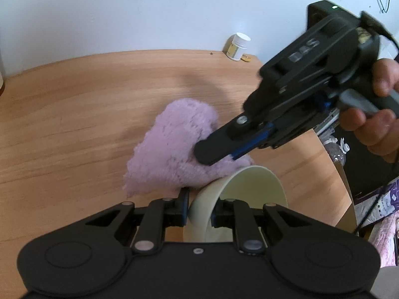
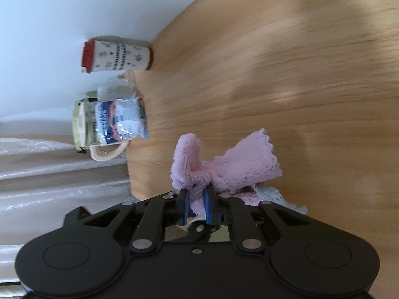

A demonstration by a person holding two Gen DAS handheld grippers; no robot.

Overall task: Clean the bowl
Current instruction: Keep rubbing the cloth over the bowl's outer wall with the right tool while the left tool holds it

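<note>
Clamped on the wall of the cream bowl [image 1: 249, 186]: left gripper [image 1: 199, 209], one finger outside the rim, the other inside, bowl tipped on its side just above the wooden table [image 1: 74, 124]. Pinched tight on a fold of the fluffy pink cloth [image 1: 169, 149]: right gripper [image 1: 217, 149], held by a hand [image 1: 374, 114] at the right edge of the left wrist view.

Largest, the wooden table, filling both views, against a white wall [image 1: 124, 12]. Next, the pink cloth [image 2: 224, 167], bunched and hanging from the right gripper [image 2: 197, 206], just beside the bowl's upper rim; touching or not, cannot tell. Then the cream bowl, open side facing right in the left wrist view.

At the table's far edge in the right wrist view, a patterned cup with a red lid [image 2: 117, 56], a crinkled blue-and-white packet [image 2: 119, 122] and a cream mug handle [image 2: 109, 153]. Smallest, in the far corner of the left wrist view, a white-capped bottle [image 1: 237, 46].
</note>
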